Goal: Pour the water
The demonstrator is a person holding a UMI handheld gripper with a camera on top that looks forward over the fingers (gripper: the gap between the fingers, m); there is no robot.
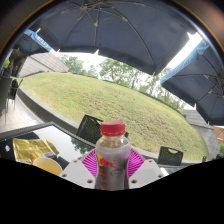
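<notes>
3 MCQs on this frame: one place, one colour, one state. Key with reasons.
1. Where is the bottle?
A. lying on the lawn
B. between the fingers of the hand-held gripper
C. on a chair

2. What colour is the bottle's cap?
A. blue
B. green
C. red

3. How does the bottle stand?
A. upright, cap on
B. tipped over, pouring
C. upside down, cap off

Key:
1 B: the pink pads show on either side of the bottle, close against it.
2 C: the cap at the top of the neck is plainly red.
3 A: the neck points up with the cap seated, and no water is leaving it.

Beyond the bottle lie the lawn and a dark chair.
</notes>
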